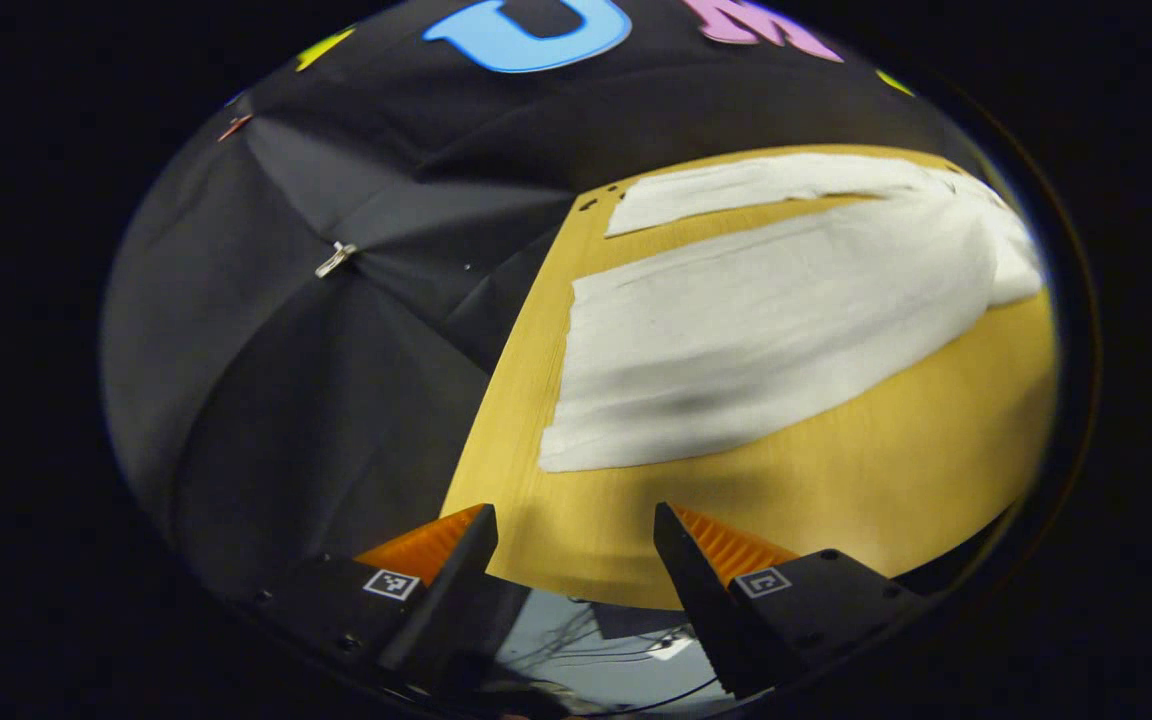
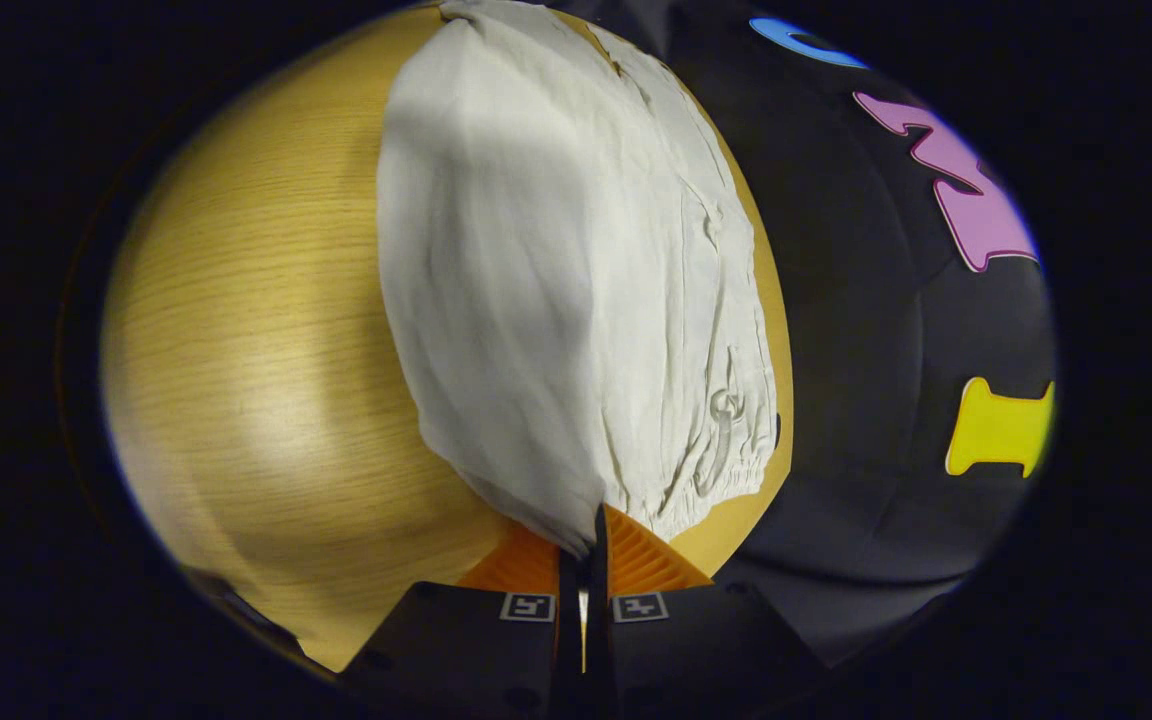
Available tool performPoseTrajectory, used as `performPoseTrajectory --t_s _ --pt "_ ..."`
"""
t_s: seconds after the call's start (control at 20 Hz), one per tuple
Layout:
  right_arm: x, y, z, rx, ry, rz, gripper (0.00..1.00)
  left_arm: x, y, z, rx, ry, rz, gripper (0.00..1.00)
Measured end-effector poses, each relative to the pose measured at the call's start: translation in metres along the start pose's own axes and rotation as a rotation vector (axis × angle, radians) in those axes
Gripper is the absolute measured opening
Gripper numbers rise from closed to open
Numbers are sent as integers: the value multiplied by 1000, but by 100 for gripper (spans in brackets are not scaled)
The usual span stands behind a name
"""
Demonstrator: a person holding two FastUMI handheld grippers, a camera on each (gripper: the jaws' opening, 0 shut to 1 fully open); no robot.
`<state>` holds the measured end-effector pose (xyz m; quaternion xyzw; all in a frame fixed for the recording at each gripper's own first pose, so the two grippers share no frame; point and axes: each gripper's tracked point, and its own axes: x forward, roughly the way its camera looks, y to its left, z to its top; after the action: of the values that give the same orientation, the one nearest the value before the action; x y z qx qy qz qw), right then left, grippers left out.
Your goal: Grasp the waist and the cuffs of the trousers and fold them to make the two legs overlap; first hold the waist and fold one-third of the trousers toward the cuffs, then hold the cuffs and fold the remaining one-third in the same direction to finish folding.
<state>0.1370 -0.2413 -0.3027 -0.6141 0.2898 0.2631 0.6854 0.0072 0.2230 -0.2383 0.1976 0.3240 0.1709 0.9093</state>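
White trousers [image 1: 756,330] lie spread on a wooden table [image 1: 886,480], the two legs side by side with a strip of wood between them. The near leg's cuff [image 1: 571,380] lies a little ahead of my left gripper [image 1: 574,510], which hangs open over the table's front edge with nothing between its fingers. In the right gripper view the trousers [image 2: 556,300] stretch away from me, and my right gripper [image 2: 591,525] is shut on the near corner of the waist, which rises off the table [image 2: 256,350]. The gathered waistband with its drawstring [image 2: 721,430] lies just right of the pinch.
Black cloth wall [image 1: 316,330] hangs close behind the table's left end. A metal clip [image 1: 335,259] sits on that cloth. Bare wood [image 2: 266,400] stretches left of the trousers in the right gripper view. Below the table edge, cables on the floor [image 1: 616,650] show between my left fingers.
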Motion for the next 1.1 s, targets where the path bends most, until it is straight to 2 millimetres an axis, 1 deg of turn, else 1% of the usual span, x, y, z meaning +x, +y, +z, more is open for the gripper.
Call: performPoseTrajectory --t_s 0.1,0.2,0.3,0.35,0.4,0.6,0.65,0.7,0.8,0.85,0.9,0.95,1.0,1.05,1.1 --pt "2 -2 0 24 -3 38 5 12 3 2 140 2 -27 98" --pt "1 -1 0 3 -13 48 6 24 5 5 315 7 -45 98" --pt "0 -1 -2 4 0 46 5 36 18 8 461 1 -48 98" --pt "1 -1 -2 9 8 47 6 42 20 11 515 2 -53 100" --pt "1 -1 -1 14 10 49 5 47 23 11 573 2 -66 99" --pt "1 -1 -1 5 5 47 5 60 14 29 927 -60 -123 93" --pt "0 -1 0 1 4 46 5 63 12 35 981 -77 -117 91" --pt "0 -2 0 0 4 43 5 66 10 38 999 -85 -123 91" --pt "0 -2 0 2 5 40 5 72 8 40 982 -74 -154 88" --pt "1 -2 0 2 7 41 6 76 6 44 981 -72 -165 83" --pt "1 -2 0 2 9 41 5 80 6 46 987 -70 -183 81" --pt "0 -1 1 2 10 42 5 82 4 49 1002 -68 -196 77" --pt "0 -1 1 2 11 43 5 87 2 51 1013 -57 -214 78" --pt "0 -1 1 3 13 43 5 89 -1 51 1013 -51 -230 59" --pt "0 -2 1 4 13 44 5 92 -3 55 1009 -54 -236 51"
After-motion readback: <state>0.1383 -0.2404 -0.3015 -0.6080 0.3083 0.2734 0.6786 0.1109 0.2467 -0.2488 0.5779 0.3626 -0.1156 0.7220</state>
